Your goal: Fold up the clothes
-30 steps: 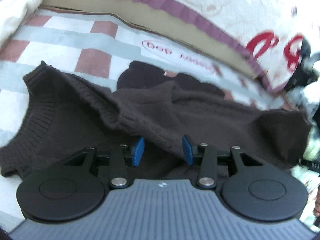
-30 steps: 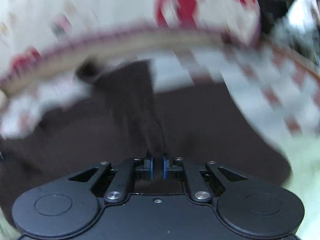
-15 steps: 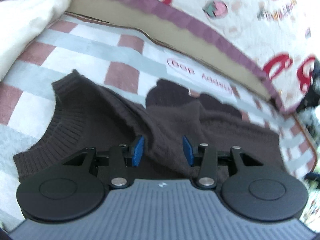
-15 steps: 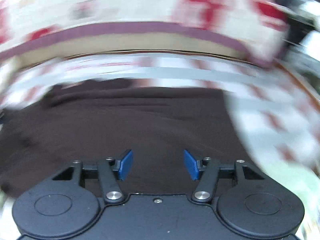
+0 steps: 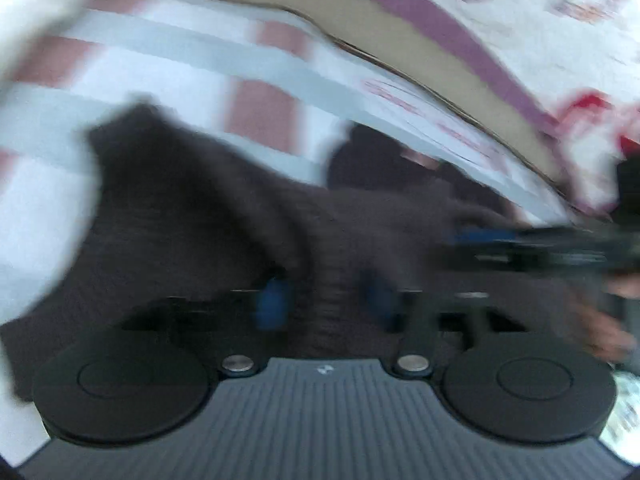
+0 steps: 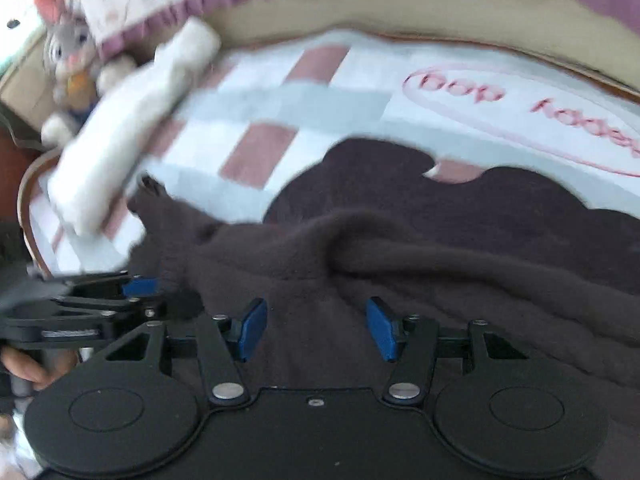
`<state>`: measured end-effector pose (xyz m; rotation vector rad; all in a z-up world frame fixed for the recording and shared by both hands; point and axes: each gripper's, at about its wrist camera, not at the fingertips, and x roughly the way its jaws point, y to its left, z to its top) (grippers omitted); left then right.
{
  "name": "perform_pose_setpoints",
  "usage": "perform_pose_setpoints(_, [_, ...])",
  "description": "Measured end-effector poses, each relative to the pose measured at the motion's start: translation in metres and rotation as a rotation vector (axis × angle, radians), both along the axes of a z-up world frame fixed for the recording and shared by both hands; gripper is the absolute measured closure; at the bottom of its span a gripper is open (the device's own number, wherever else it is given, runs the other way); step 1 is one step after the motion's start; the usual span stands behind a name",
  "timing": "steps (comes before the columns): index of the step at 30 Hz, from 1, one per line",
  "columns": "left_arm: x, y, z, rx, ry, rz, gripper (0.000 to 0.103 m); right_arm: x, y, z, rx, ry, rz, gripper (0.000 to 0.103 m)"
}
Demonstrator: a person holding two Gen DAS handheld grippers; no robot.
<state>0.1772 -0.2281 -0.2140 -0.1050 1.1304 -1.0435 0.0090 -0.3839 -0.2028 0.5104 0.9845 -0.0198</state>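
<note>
Left hand-held gripper [image 5: 326, 306], fingers apart as before, now hangs blurred over the brown sweater [image 5: 192, 216] on the checked bed cover [image 5: 168, 60]. Right hand-held gripper [image 6: 316, 328], pinching a fold a second ago, stands spread above the crumpled sweater [image 6: 460, 256].

One sweater [image 6: 400, 248], two tongs [image 6: 316, 328]

L wrist view blurred; sweater [image 6: 400, 248] cut off.
</note>
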Motion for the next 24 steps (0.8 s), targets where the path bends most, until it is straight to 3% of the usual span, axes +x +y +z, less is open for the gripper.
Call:
perform_pose_setpoints(4, [0.003, -0.007, 0.015, -0.008, -0.099, -0.027, 0.092, 0.011, 0.017, -0.017, -0.056, -0.022, 0.077, 0.04])
perform_pose_setpoints(6, [0.011, -0.009, 0.015, -0.01, -0.106, -0.011, 0.092, 0.015, 0.025, -0.019, -0.105, -0.052, 0.098, 0.04])
perform_pose_setpoints(7, [0.015, -0.01, 0.015, -0.016, -0.104, -0.001, 0.092, 0.019, 0.022, -0.019, -0.101, -0.058, 0.081, 0.04])
perform_pose_setpoints(9, [0.021, -0.011, 0.015, -0.028, -0.1, 0.021, 0.092, 0.027, 0.001, -0.02, 0.008, -0.068, -0.011, 0.04])
perform_pose_setpoints(11, [0.027, -0.012, 0.018, -0.043, -0.103, 0.044, 0.092, 0.03, -0.018, -0.013, 0.111, -0.091, -0.104, 0.055])
perform_pose_setpoints(12, [0.03, -0.013, 0.019, -0.048, -0.105, 0.057, 0.092, 0.034, -0.024, -0.008, 0.124, -0.109, -0.136, 0.076])
perform_pose_setpoints(13, [0.032, -0.013, 0.021, -0.054, -0.108, 0.07, 0.092, 0.036, -0.031, -0.002, 0.129, -0.124, -0.157, 0.083])
perform_pose_setpoints(15, [0.038, -0.015, 0.024, -0.065, -0.119, 0.09, 0.093, 0.037, -0.042, 0.01, 0.127, -0.179, -0.184, 0.086])
perform_pose_setpoints(18, [0.048, -0.022, 0.028, -0.057, -0.137, 0.113, 0.093, 0.049, -0.049, 0.024, 0.103, -0.187, -0.177, 0.087])
perform_pose_setpoints(21, [0.055, -0.039, 0.02, 0.062, -0.186, 0.118, 0.089, 0.076, -0.034, 0.014, -0.055, -0.041, -0.041, 0.087])
perform_pose_setpoints(23, [0.059, -0.045, 0.01, 0.147, -0.238, 0.154, 0.077, 0.083, -0.033, 0.004, -0.149, 0.032, -0.053, 0.077])
perform_pose_setpoints(24, [0.061, -0.043, 0.007, 0.171, -0.255, 0.178, 0.075, 0.08, -0.036, 0.005, -0.156, 0.025, -0.095, 0.059])
